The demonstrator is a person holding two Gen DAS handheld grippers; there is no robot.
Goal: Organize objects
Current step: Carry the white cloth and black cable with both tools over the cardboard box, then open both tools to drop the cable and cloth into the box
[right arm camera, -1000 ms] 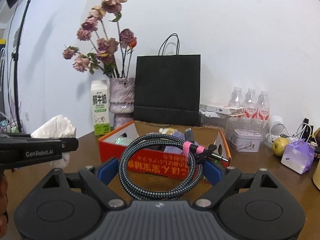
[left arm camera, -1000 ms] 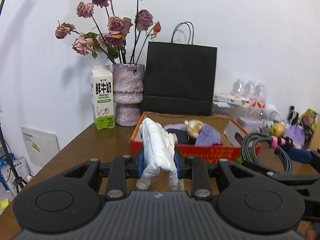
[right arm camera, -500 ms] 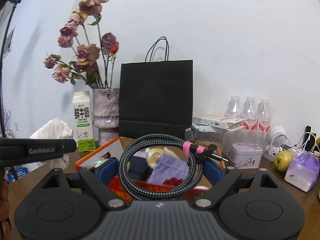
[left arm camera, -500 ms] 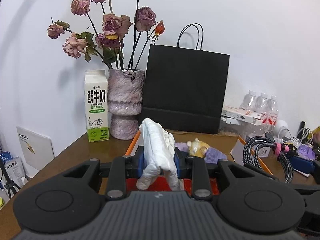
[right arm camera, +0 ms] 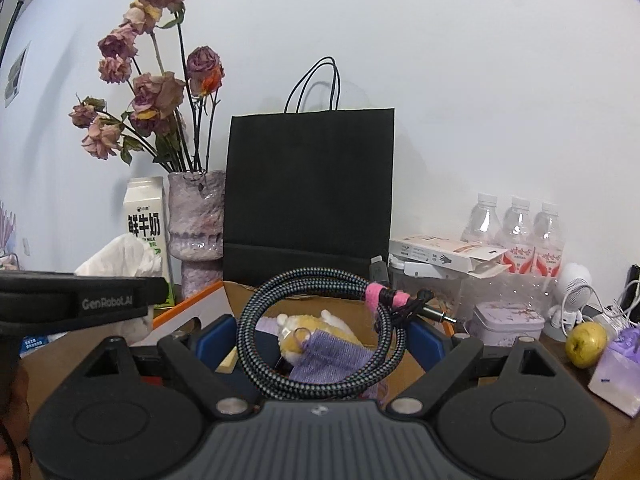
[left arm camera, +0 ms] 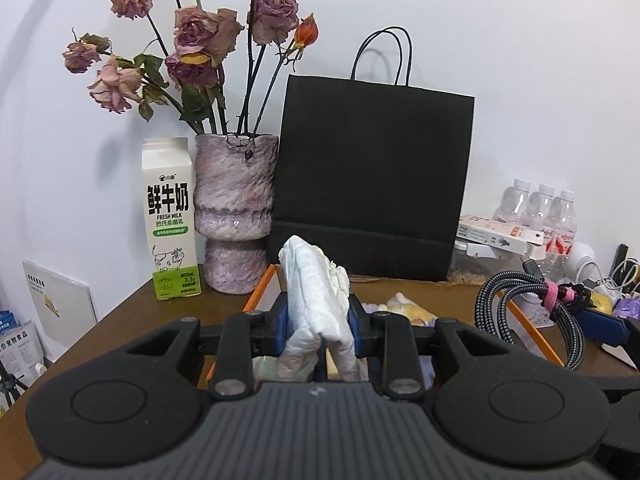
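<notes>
My left gripper [left arm camera: 318, 324] is shut on a crumpled white cloth [left arm camera: 316, 300] and holds it over the near left part of the open orange cardboard box [left arm camera: 260, 292]. My right gripper [right arm camera: 320, 338] is shut on a coiled braided cable [right arm camera: 316, 344] with a pink tie, held over the same box [right arm camera: 192, 300]. Inside the box lie a yellow plush toy [right arm camera: 308, 326] and a purple cloth [right arm camera: 332, 356]. The cable also shows at the right of the left wrist view [left arm camera: 520, 308], and the white cloth at the left of the right wrist view [right arm camera: 120, 256].
Behind the box stand a black paper bag [left arm camera: 372, 184], a purple vase of dried roses [left arm camera: 234, 216] and a milk carton [left arm camera: 170, 220]. To the right are water bottles [right arm camera: 516, 228], a small tin [right arm camera: 508, 322], an apple [right arm camera: 586, 344] and a purple pouch [right arm camera: 620, 372].
Both grippers have moved forward over the box, holding the cloth and the cable; the box now lies beneath them and the bag, vase and carton look nearer.
</notes>
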